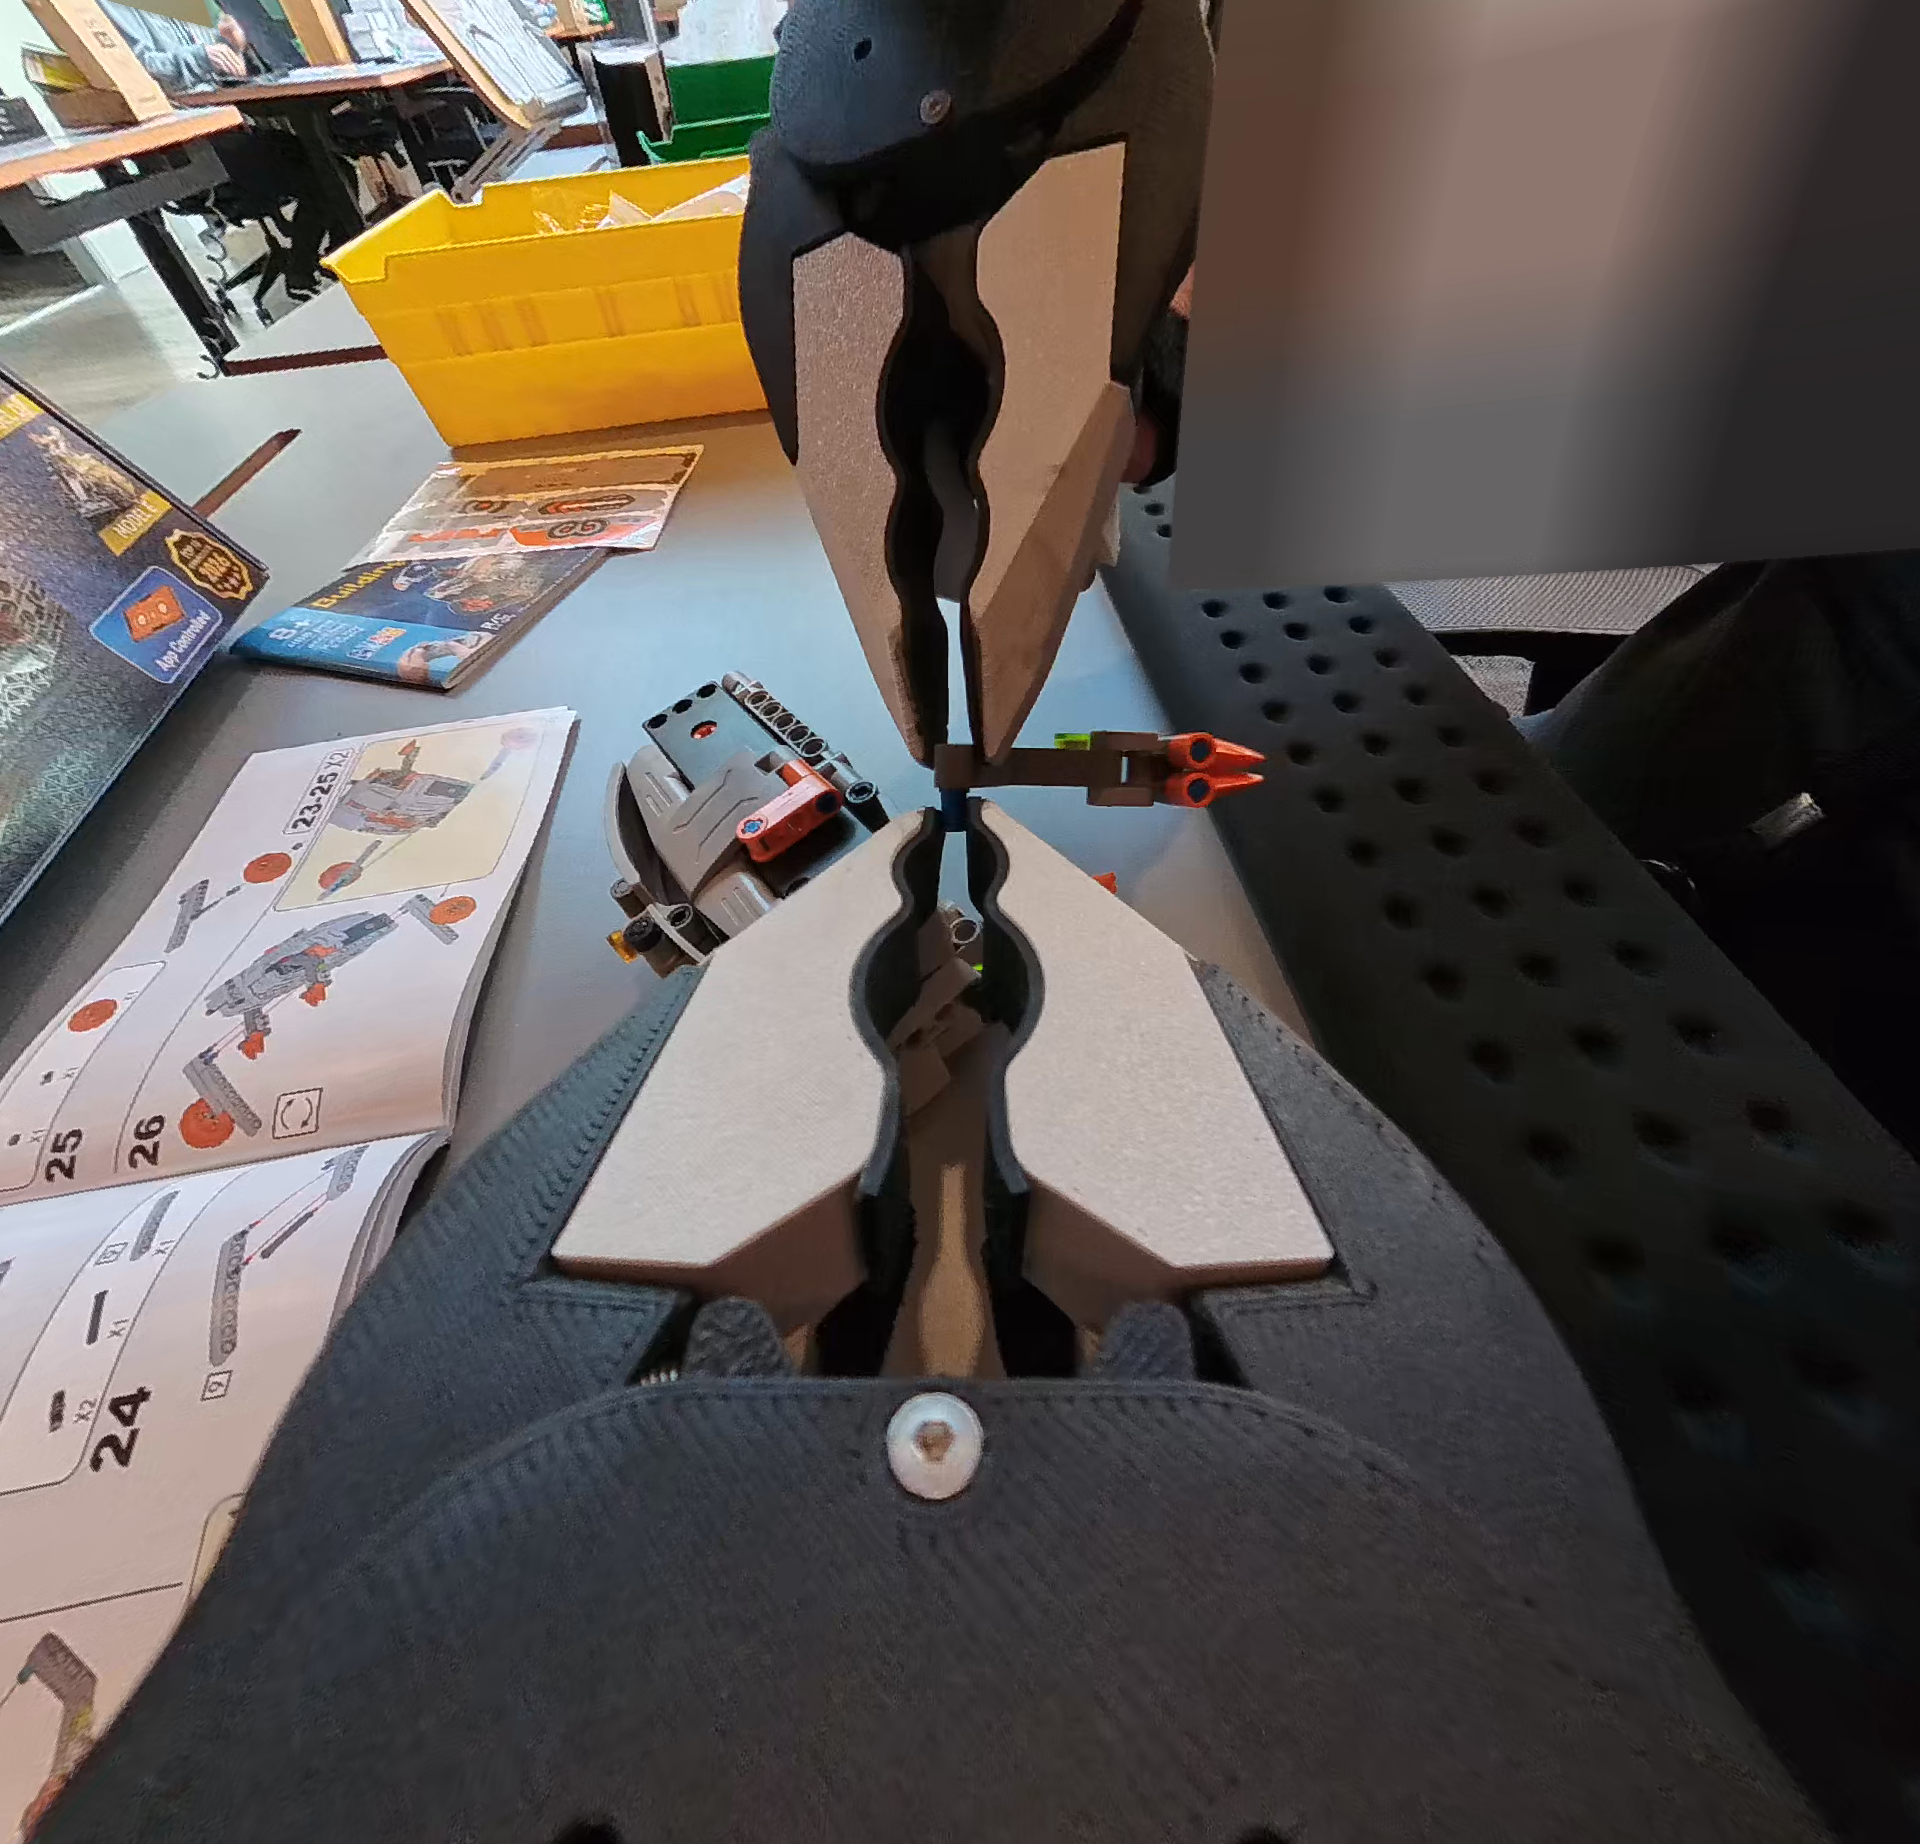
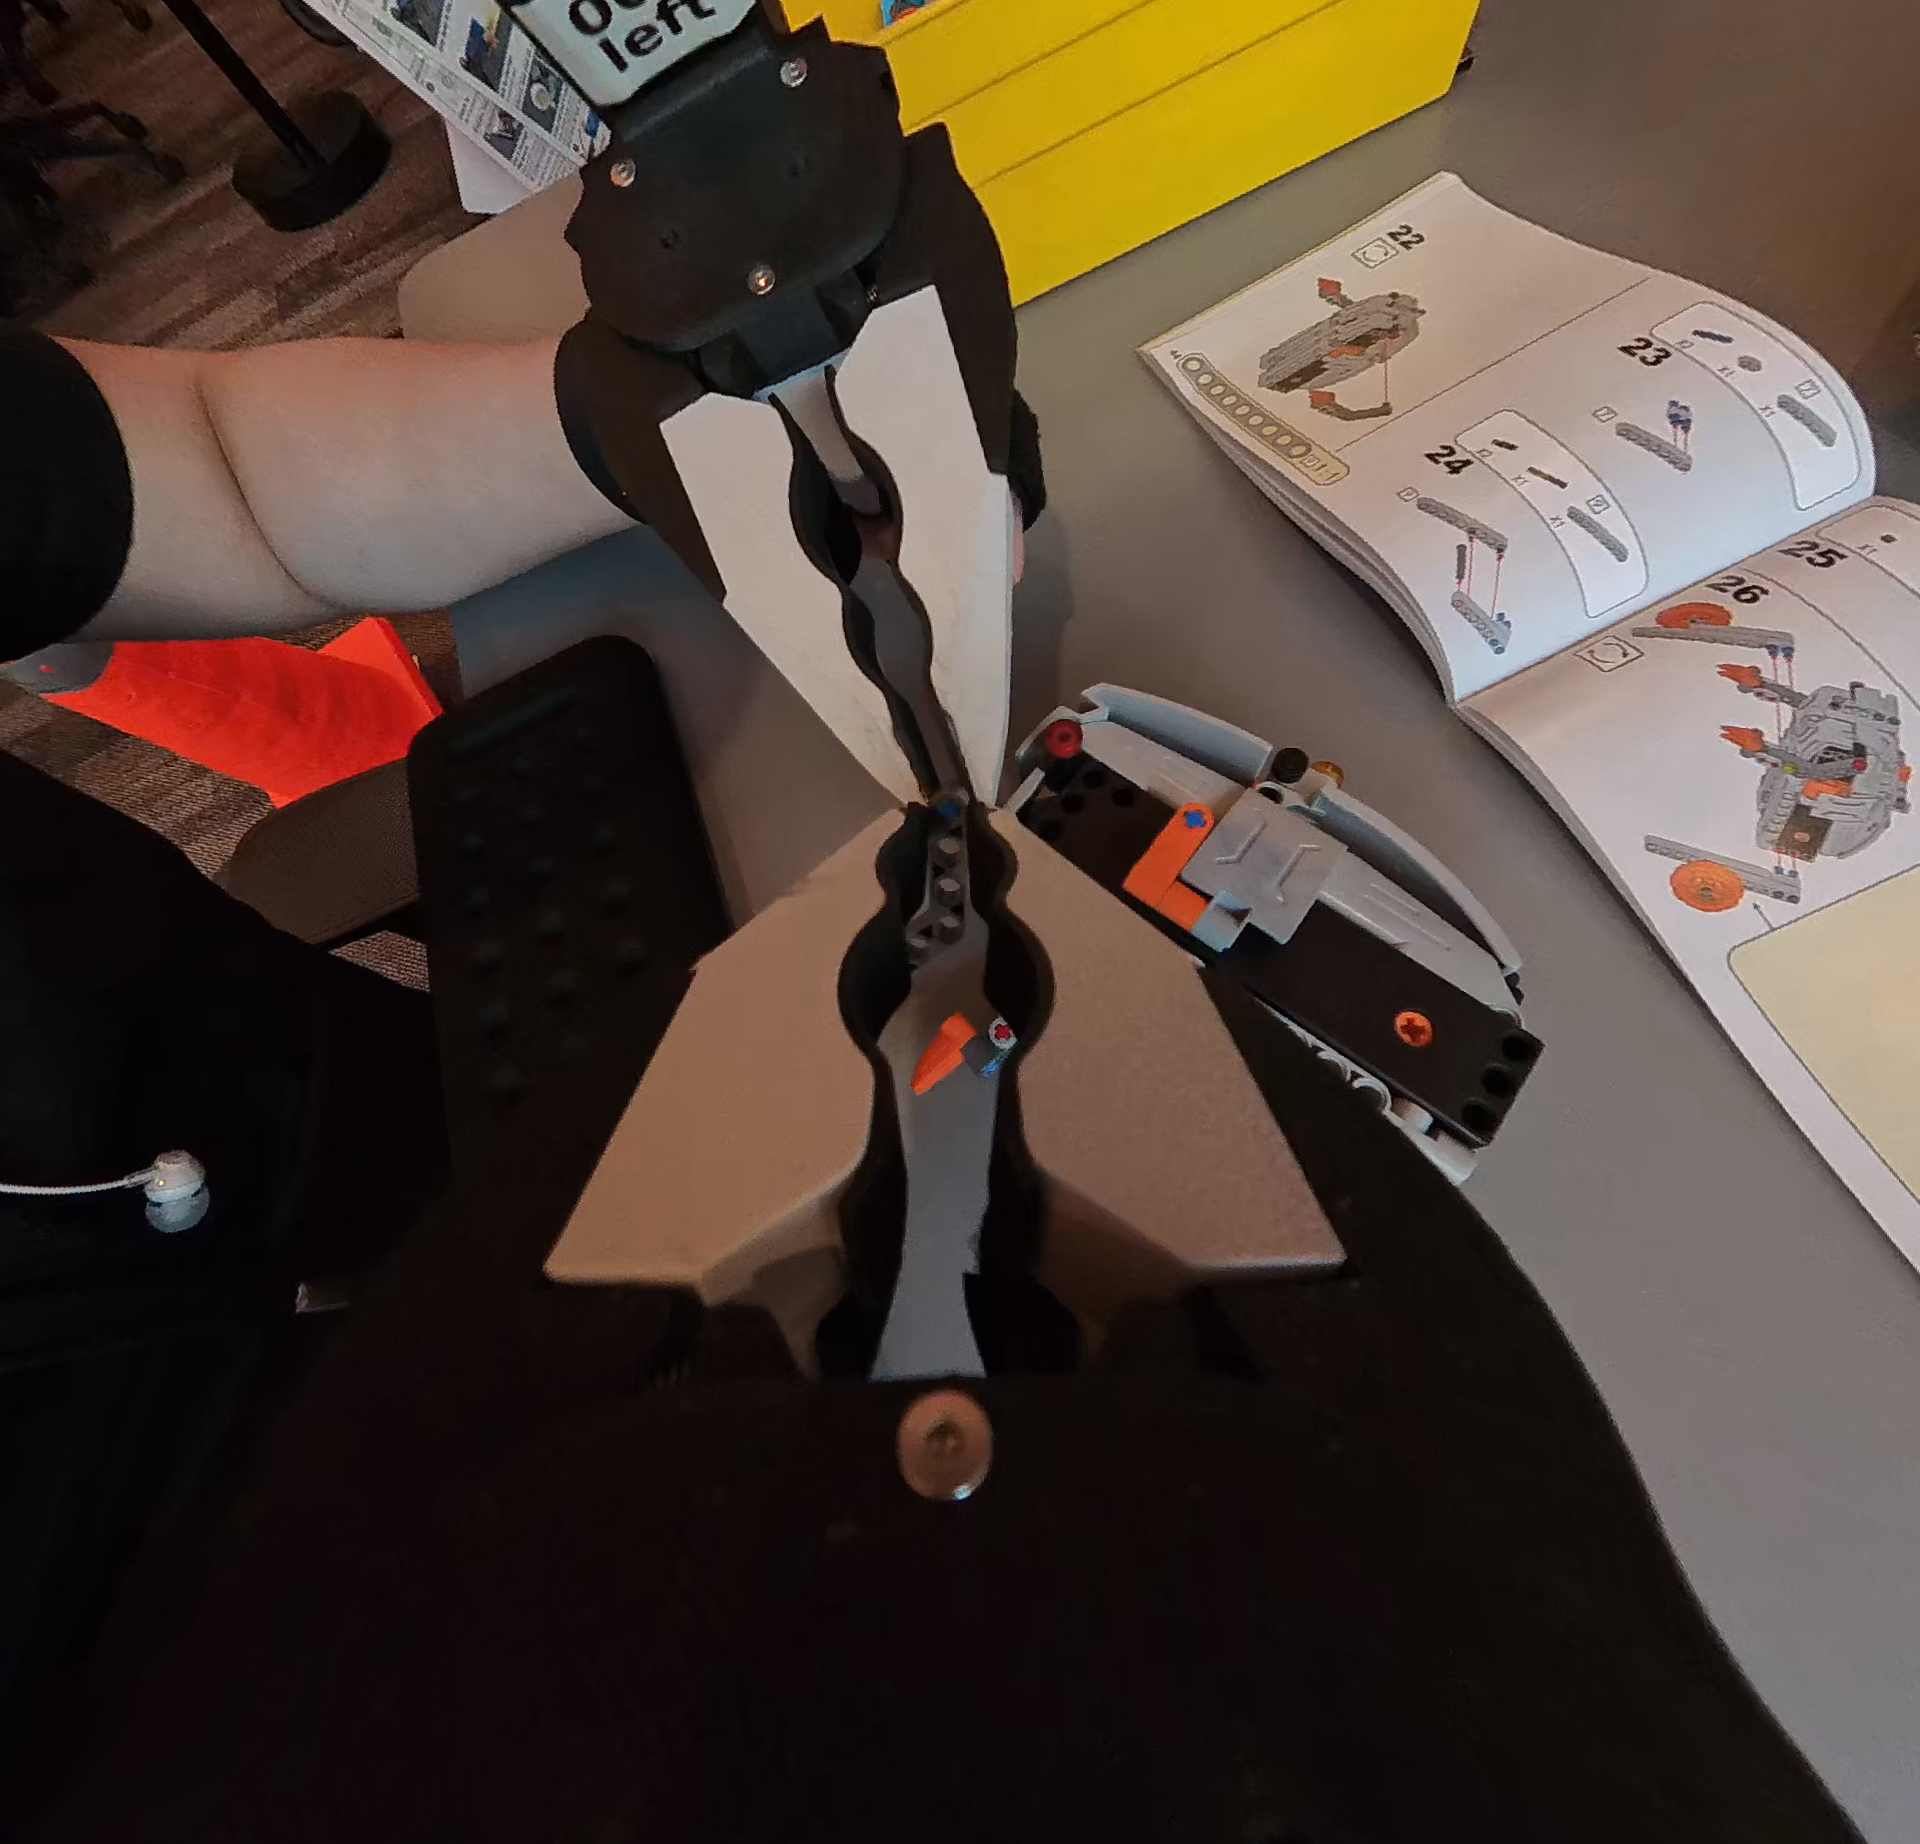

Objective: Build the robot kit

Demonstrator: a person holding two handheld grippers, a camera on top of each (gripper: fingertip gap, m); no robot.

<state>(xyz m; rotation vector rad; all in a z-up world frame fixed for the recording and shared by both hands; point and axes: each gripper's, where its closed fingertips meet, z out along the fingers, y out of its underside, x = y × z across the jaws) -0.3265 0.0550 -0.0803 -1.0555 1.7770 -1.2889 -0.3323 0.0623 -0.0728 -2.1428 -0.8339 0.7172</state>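
My left gripper (image 1: pixel 951 815) is shut on a small blue pin (image 1: pixel 952 820) at its fingertips. My right gripper (image 2: pixel 945 820) is shut on a grey holed beam (image 2: pixel 940 890) that carries orange cone tips (image 2: pixel 938 1064). The two grippers meet tip to tip above the grey table (image 1: pixel 675 651), and the blue pin (image 2: pixel 945 810) touches the beam's end. In the left wrist view the right gripper (image 1: pixel 951 755) comes down from above, and the beam (image 1: pixel 1039 768) sticks out to the right with its orange cones (image 1: pixel 1216 768). In the right wrist view the left gripper (image 2: pixel 940 786) comes in from the top.
A part-built grey, black and orange model (image 1: pixel 727 828) (image 2: pixel 1247 911) lies on the table just under the grippers. An open instruction booklet (image 1: pixel 260 963) (image 2: pixel 1558 547), a yellow bin (image 1: pixel 551 308) (image 2: pixel 1143 80), a closed booklet (image 1: pixel 416 610), a sticker sheet (image 1: pixel 540 501) and a black perforated chair part (image 1: pixel 1455 911) surround it. My two grippers' fingertips are within a few centimetres of each other.
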